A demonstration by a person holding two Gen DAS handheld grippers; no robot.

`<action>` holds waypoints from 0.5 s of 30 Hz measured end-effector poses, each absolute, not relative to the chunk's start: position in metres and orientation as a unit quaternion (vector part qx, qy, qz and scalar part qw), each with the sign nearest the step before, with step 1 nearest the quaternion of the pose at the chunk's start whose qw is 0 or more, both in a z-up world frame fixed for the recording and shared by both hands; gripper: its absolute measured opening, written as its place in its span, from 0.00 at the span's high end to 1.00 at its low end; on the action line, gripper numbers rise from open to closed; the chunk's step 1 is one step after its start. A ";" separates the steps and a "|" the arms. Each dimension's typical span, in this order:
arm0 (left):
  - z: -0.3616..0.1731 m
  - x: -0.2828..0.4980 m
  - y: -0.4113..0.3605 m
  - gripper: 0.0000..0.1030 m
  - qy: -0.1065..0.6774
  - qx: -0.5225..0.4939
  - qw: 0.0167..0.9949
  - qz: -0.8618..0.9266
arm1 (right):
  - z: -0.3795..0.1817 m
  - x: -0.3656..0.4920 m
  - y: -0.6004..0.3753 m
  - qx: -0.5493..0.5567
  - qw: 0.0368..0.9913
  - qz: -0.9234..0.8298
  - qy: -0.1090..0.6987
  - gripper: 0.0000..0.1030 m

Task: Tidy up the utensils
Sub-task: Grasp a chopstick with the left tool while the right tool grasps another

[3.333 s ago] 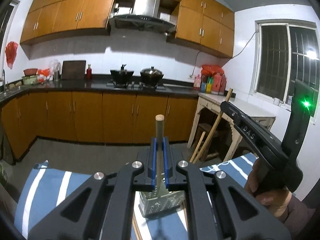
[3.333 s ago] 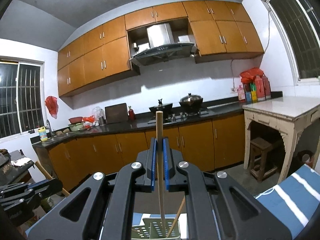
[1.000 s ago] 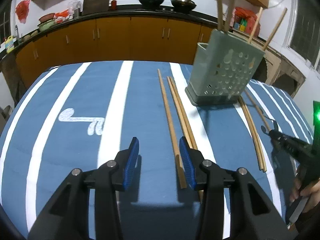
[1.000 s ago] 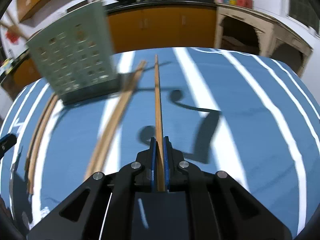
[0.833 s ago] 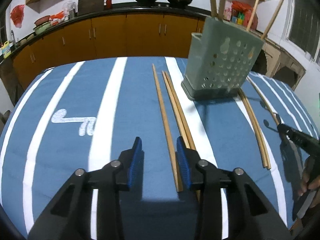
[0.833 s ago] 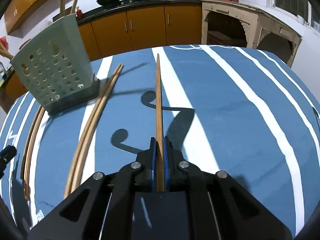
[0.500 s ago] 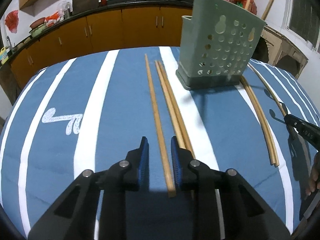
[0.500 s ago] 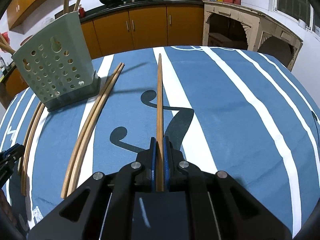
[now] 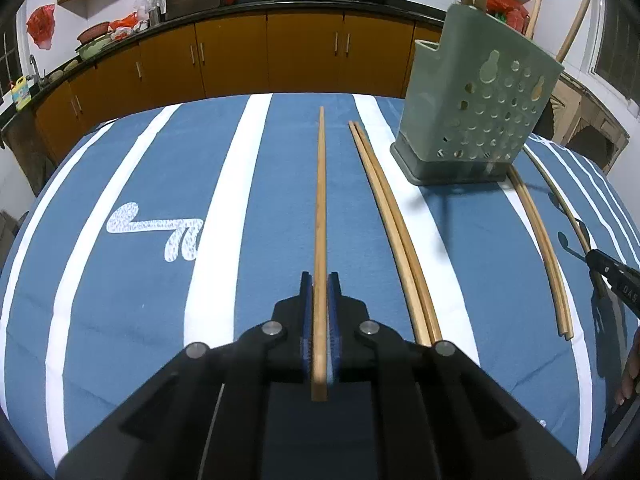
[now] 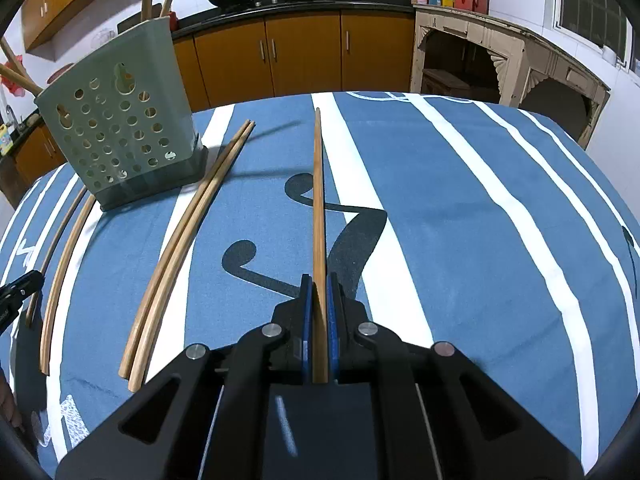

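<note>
A long wooden chopstick [image 9: 321,200] lies on the blue striped cloth, and my left gripper [image 9: 320,280] is closing its blue pads on its near end. My right gripper [image 10: 318,280] is shut on another chopstick [image 10: 318,200], which points straight ahead over the cloth. The green perforated utensil holder [image 9: 472,112] stands upright at the table's far side with several chopsticks sticking out of it; in the right wrist view the holder [image 10: 120,128] is at the upper left. A loose pair of chopsticks [image 9: 392,232] lies right of my left gripper.
Another pair of chopsticks [image 9: 540,240] lies beyond the holder, near the other gripper's tip [image 9: 612,272]. The table [image 10: 500,220] is covered in blue cloth with white stripes. Orange kitchen cabinets [image 9: 240,52] and a pale side table [image 10: 500,52] stand behind.
My left gripper moved forward over the single chopstick and its jaws came together around it. The right gripper kept still, with its chopstick held throughout.
</note>
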State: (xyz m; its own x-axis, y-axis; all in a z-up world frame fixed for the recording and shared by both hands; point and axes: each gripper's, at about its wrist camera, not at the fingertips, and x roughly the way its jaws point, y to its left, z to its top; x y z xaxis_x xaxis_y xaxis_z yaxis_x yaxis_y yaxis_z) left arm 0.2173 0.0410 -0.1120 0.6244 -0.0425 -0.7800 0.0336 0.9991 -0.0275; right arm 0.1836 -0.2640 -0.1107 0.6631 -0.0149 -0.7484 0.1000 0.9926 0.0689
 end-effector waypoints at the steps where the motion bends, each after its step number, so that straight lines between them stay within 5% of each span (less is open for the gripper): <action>1: -0.112 0.218 0.041 0.88 0.433 -0.004 0.901 -0.023 | -0.111 0.184 -0.264 0.052 0.910 -0.031 0.409 0.92; 15: -0.112 0.218 0.045 0.88 0.433 -0.018 0.901 -0.030 | -0.111 0.184 -0.264 0.054 0.910 -0.031 0.409 0.92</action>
State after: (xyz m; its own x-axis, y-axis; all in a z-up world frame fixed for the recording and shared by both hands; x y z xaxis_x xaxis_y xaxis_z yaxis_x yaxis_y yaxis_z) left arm 0.2181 0.0448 -0.1125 0.6233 -0.0695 -0.7789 0.0391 0.9976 -0.0577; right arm 0.1838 -0.2644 -0.1106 0.6633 -0.0117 -0.7483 0.0996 0.9924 0.0728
